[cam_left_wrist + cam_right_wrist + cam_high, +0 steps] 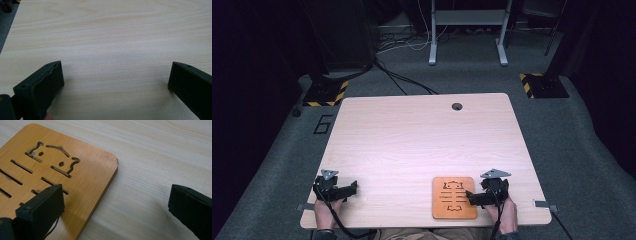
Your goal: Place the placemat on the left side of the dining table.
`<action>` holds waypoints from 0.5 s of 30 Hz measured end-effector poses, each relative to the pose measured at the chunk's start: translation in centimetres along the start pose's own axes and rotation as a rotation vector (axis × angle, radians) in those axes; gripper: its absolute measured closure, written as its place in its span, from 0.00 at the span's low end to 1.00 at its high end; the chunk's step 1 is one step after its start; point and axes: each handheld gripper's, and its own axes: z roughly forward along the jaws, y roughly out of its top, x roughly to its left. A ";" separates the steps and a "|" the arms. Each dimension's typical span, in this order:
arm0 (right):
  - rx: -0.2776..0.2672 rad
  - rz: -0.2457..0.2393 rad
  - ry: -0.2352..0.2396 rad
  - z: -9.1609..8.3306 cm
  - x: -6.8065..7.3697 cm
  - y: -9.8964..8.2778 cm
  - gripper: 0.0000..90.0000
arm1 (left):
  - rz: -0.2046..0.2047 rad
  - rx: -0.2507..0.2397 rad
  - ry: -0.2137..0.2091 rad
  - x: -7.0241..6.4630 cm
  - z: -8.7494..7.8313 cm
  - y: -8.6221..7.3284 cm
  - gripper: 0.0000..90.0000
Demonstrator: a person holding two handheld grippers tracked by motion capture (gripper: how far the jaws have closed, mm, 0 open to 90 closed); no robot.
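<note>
A flat orange-brown wooden board (454, 197) with cut-out slots and a curly pattern lies near the table's front edge, right of centre. My right gripper (472, 196) rests at the board's right side, open; in the right gripper view one jaw sits over the board (62, 175) and the other over bare table, with nothing between them. My left gripper (353, 188) rests at the front left of the table, open. In the left gripper view its gripper (116, 75) frames bare wood grain.
The light wooden table (412, 140) has a round cable hole (456, 106) near its far edge. Beyond it, grey carpet, cables, a white desk frame (467, 30) and two black bases with yellow-black striped edges (326, 92) (543, 85).
</note>
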 end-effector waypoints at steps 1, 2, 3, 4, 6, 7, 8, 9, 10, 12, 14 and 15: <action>0.000 -0.001 -0.001 0.0 0.0 0.0 0.00 | -0.001 0.001 0.000 0.0 0.0 0.0 0.00; -0.002 -0.015 -0.002 0.0 0.0 0.0 0.00 | 0.000 -0.001 0.000 0.0 0.0 0.0 0.00; 0.001 -0.021 -0.006 0.0 0.0 0.0 0.00 | -0.001 0.001 0.000 0.0 0.0 0.0 0.00; 0.000 -0.013 -0.006 0.0 0.1 0.0 0.00 | 0.000 -0.001 0.000 0.0 0.0 0.0 0.00; 0.004 -0.014 0.000 0.0 0.2 0.0 0.00 | 0.000 -0.001 0.000 0.0 0.0 0.0 0.00; 0.002 -0.020 -0.004 0.0 0.2 0.1 0.00 | -0.001 0.001 0.000 0.0 0.0 0.0 0.00; 0.004 -0.023 -0.002 0.0 0.2 0.1 0.00 | 0.000 -0.001 0.000 0.0 0.0 0.0 0.00; 0.005 -0.025 -0.001 0.0 0.3 0.1 0.00 | 0.000 0.000 0.000 0.0 0.0 0.0 0.00; 0.007 -0.024 -0.002 0.0 0.3 0.1 0.00 | 0.000 -0.001 0.000 0.0 0.0 0.0 0.00; 0.010 -0.030 0.003 0.0 0.3 0.1 0.00 | 0.000 0.000 0.000 0.0 0.0 0.0 0.00; 0.012 -0.022 0.003 0.1 0.3 0.1 0.00 | 0.000 -0.001 0.001 0.0 0.0 0.0 0.00; 0.015 -0.019 0.000 0.0 0.2 0.1 0.00 | 0.000 0.000 0.001 0.0 0.0 0.0 0.00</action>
